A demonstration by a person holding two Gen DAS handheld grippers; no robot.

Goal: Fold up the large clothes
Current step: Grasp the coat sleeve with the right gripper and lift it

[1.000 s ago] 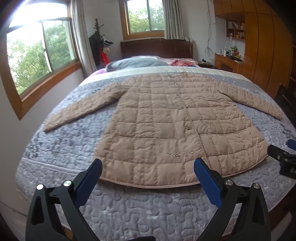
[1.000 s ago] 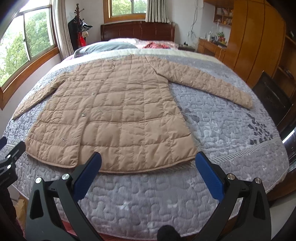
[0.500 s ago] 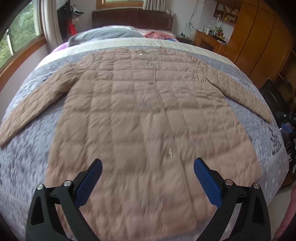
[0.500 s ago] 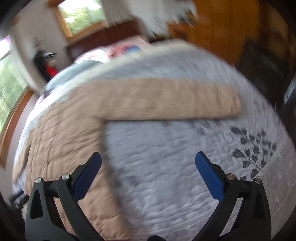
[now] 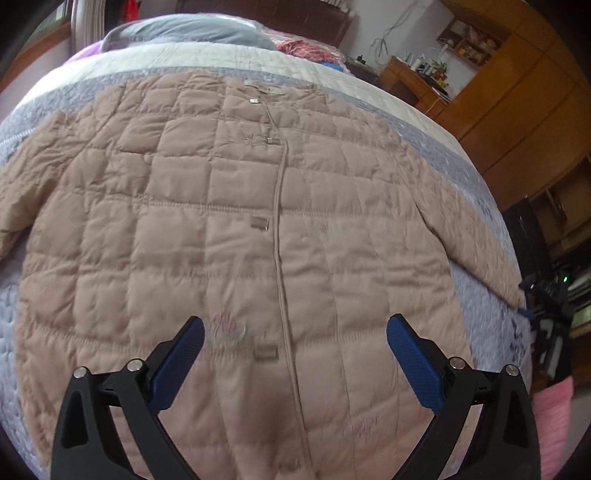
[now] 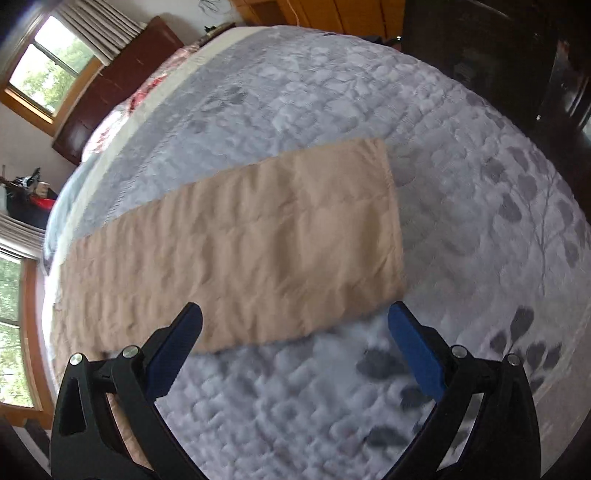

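A tan quilted coat lies flat and face up on the bed, collar at the far end, sleeves spread out. My left gripper is open and empty, low over the coat's lower front near the button placket. In the right wrist view the coat's right sleeve lies across the grey quilt, cuff end at the right. My right gripper is open and empty, just in front of the sleeve near its cuff. The right gripper also shows at the right edge of the left wrist view.
The bed has a grey patterned quilt. A grey pillow and red cloth lie at the head. A wooden wardrobe and desk stand at the right. Dark furniture stands beyond the bed's edge.
Both grippers have moved forward from the bed's foot. The left one is now over the coat's body. The right one has swung to the right sleeve's cuff. Both stay open.
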